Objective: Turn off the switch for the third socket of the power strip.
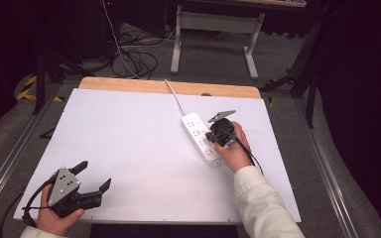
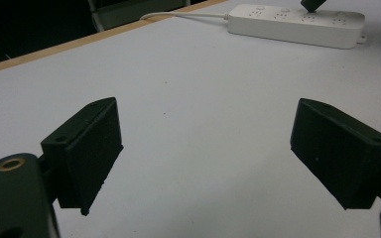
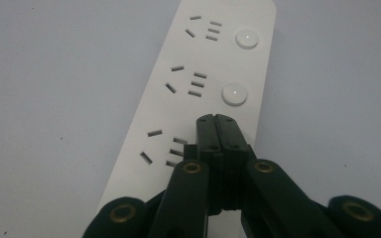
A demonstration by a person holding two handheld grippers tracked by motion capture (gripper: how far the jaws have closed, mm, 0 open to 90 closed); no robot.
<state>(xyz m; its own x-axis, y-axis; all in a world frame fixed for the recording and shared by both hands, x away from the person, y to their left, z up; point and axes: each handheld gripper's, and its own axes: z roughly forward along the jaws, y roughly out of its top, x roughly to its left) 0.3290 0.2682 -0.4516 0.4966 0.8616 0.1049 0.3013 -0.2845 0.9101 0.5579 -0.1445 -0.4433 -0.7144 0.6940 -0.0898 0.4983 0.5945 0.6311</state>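
1. The white power strip [image 1: 201, 138] lay on the right half of the desk [image 1: 129, 144], slanted, with its cord [image 1: 174, 97] running off toward the far wooden edge
2. Each socket group had its own round button [image 3: 234, 93]; two buttons were plain in the right gripper view, and a third, I judged, sat under my claw tips
3. My right claw [image 3: 217, 120] was pressed together, jaw against jaw, pinching nothing, its tip down on the strip beside the third socket group; I judged I held it shut that way to make one narrow point for pushing a switch
4. My right hand [image 1: 234, 148] rested at the near end of the strip, probably to steady the push
5. My left claw [image 1: 93, 177] was spread wide and held nothing, parked over the bare near-left corner of the desk, well apart from the strip, since the job seemed to need one point only
6. Whether the tip really touched a button I could not tell: the claw itself covered that spot, and the strip's near end was cut off by the frame
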